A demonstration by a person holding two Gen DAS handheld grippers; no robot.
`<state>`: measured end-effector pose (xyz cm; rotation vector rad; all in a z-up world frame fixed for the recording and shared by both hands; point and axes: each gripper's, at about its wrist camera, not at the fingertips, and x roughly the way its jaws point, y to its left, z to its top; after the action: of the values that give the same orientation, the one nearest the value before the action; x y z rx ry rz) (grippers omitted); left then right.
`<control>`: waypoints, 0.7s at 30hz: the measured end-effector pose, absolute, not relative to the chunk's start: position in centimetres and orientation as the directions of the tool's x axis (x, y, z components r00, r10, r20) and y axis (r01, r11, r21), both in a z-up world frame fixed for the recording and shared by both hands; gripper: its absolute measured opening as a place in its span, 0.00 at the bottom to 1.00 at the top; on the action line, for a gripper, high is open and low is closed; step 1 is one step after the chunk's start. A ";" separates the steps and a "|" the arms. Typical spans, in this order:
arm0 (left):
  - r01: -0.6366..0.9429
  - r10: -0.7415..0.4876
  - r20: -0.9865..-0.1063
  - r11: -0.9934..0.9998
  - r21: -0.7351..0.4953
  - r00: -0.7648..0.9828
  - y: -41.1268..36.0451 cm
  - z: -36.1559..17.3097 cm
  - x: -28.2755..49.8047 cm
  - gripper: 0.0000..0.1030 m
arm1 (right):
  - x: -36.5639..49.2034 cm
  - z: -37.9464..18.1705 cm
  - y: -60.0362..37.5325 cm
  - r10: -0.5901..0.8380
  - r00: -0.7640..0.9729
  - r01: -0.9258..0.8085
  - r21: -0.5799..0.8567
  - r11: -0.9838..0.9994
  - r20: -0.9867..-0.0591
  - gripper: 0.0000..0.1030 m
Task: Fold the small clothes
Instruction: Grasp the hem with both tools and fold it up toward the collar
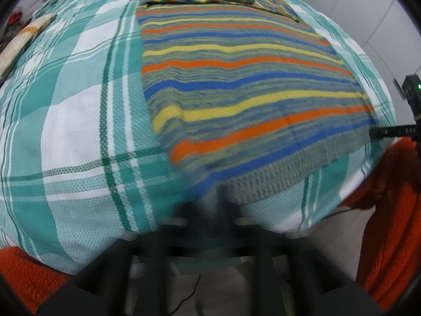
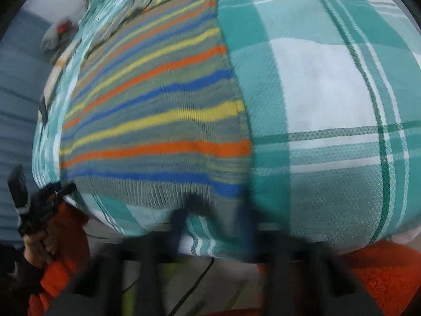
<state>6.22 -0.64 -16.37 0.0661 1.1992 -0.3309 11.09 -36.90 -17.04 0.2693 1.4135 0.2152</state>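
Laid flat on a teal-and-white checked cloth point(image 1: 79, 105) over the desk point(image 2: 273, 227) – a knitted sweater point(image 1: 236, 79) striped in orange, blue, yellow and grey-green. Both sleeves folded across the chest at the far end, ribbed hem toward the near edge of the desk, hanging a little over the rounded front of the cloth.

Left tool point(image 1: 210, 205) at the bottom of its own view, badly blurred, pointing steeply down, fingers drawn together and closed right at the hem's corner on that side. Too smeared to tell whether the knit is actually pinched between the tips. Same tool visible from the right camera at the far left, just at the other hem corner, carried by a hand point(image 2: 39, 245) in a fuzzy orange sleeve point(image 2: 63, 263).

Right tool point(image 2: 213, 210) likewise smeared by motion, aimed down at the hem near the sweater's side seam, closed – again impossible to say from the blur whether cloth sits in the grip. From the left camera, only one dark finger of it at the right edge, lying against the hem's corner.

Below the desk edge, pale floor with a thin dark cable point(image 2: 194, 284) across it. More orange fleece at the lower corners of both views.
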 end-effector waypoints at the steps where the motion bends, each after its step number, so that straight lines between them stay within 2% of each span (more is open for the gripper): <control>1: 0.278 -0.229 -0.918 0.951 -0.139 0.323 -0.5 -16.1 6.2 0.04 | 11.1 -17.0 -36.8 0.315 0.139 0.007 0.319 0.948 -0.939 0.06; 6: 0.172 -0.407 -0.846 0.913 -0.369 0.344 2.5 -13.0 7.5 0.04 | 11.1 -13.8 -37.5 0.398 0.244 0.002 0.411 0.912 -0.884 0.06; 10: 0.131 -0.478 -0.769 0.873 -0.471 0.425 4.1 -9.5 11.6 0.04 | 13.6 -9.9 -37.9 0.452 0.390 -0.023 0.483 0.875 -0.802 0.06; 16: 0.100 -0.447 -0.711 0.875 -0.474 0.542 6.0 -5.5 22.6 0.04 | 22.7 -5.7 -37.2 0.428 0.558 -0.059 0.480 0.875 -0.711 0.06; 21: 0.040 -0.403 -0.733 0.888 -0.459 0.548 5.8 -6.1 34.0 0.04 | 32.5 -4.6 -37.0 0.422 0.598 -0.046 0.496 0.867 -0.681 0.05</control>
<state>34.00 5.81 -6.07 -0.4174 0.9612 -0.2714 32.50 -36.98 -4.62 0.4606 0.8952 0.2824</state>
